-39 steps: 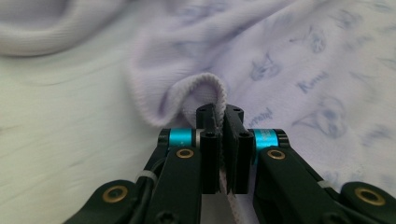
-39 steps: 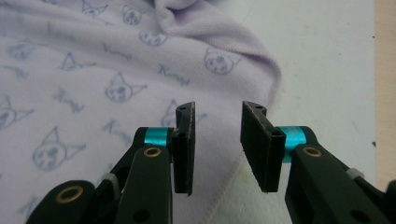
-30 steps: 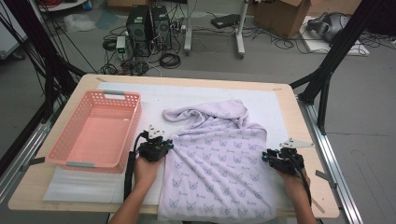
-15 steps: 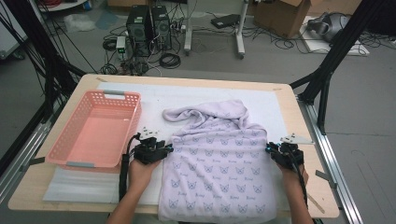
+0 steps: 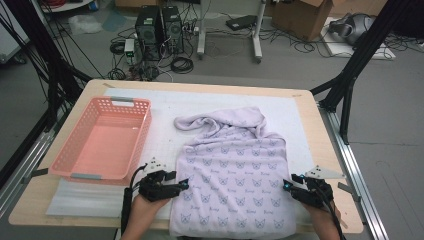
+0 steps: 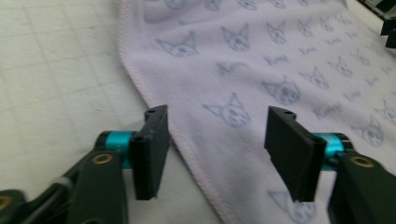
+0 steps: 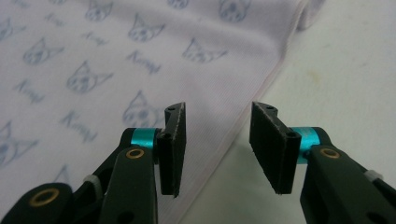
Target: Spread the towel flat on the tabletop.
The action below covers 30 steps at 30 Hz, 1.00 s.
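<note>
A lilac towel (image 5: 232, 170) printed with cat faces lies flat on the white mat, its far end bunched up. My left gripper (image 5: 184, 184) sits at the towel's left edge near the front. Its jaws have just been opening and now stand open (image 6: 217, 121), with the towel (image 6: 261, 70) hem lying on the mat below the gap, untouched by the pads. My right gripper (image 5: 289, 184) is at the right edge. Its jaws have also just been opening and stand open (image 7: 217, 109) over the towel (image 7: 116, 60) hem, gripping nothing.
A pink plastic basket (image 5: 102, 140) stands empty at the left of the wooden table (image 5: 310, 100). The white mat (image 5: 165, 107) covers most of the top. The floor beyond holds computer cases, cables and boxes. Black frame legs flank both sides.
Both hands have slid toward the table's near edge along the towel's sides. Both pairs of jaws went from shut on the towel's edges to open, letting it go.
</note>
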Tool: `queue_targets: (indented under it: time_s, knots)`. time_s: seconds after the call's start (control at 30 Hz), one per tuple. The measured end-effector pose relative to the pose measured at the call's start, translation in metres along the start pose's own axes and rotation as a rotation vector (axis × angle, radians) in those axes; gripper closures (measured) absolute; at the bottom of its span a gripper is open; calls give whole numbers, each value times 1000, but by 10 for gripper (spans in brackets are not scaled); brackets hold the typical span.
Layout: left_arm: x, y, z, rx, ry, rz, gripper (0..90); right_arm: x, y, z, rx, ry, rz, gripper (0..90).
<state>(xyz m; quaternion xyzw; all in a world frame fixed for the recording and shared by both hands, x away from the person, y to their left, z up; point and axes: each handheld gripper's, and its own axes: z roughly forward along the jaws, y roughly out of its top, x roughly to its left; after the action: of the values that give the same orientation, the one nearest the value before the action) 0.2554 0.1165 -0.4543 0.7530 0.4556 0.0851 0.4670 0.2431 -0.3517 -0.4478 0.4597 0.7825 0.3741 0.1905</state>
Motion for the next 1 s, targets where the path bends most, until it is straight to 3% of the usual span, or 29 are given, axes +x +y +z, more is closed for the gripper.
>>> queue_targets:
  time_s: [0.07,0.1,0.13,0.17,0.2,0.3,0.5,0.7,0.77,0.8,0.83,0.87,0.93,1.0]
  knots:
    - [-11,-4,0,1,34,52,405,2,-2,-1,4,3,-1,555]
    - [-17,-7,-1,7,73,91,496,4,-5,-3,4,-4,0,577]
    - [-19,-8,-2,9,92,107,642,6,-6,-5,3,-7,-1,638]
    - [-20,-9,-3,16,90,112,752,7,-7,-6,3,-1,5,711]
    - [-20,-10,-4,23,73,107,857,10,-9,-8,10,32,-3,851]
    - [-22,-15,-12,24,77,109,864,12,-11,-11,12,19,-15,864]
    - [-24,-31,-31,12,60,74,866,10,-22,-27,25,62,13,871]
    - [-35,-47,-48,25,33,94,865,19,-36,-46,42,96,-23,872]
    - [-35,-50,-51,20,14,79,852,20,-39,-52,49,105,-32,866]
    - [-34,-49,-51,12,12,71,732,22,-39,-55,41,106,-24,741]
    - [-32,-47,-50,-1,12,60,732,22,-39,-55,41,106,-24,741]
    - [-29,-45,-48,-11,15,41,579,20,-35,-54,-1,89,10,618]
    - [-23,-39,-42,-24,20,18,549,20,-32,-52,-16,84,22,611]
    - [-17,-31,-34,-32,31,5,497,20,-25,-46,-28,44,19,588]
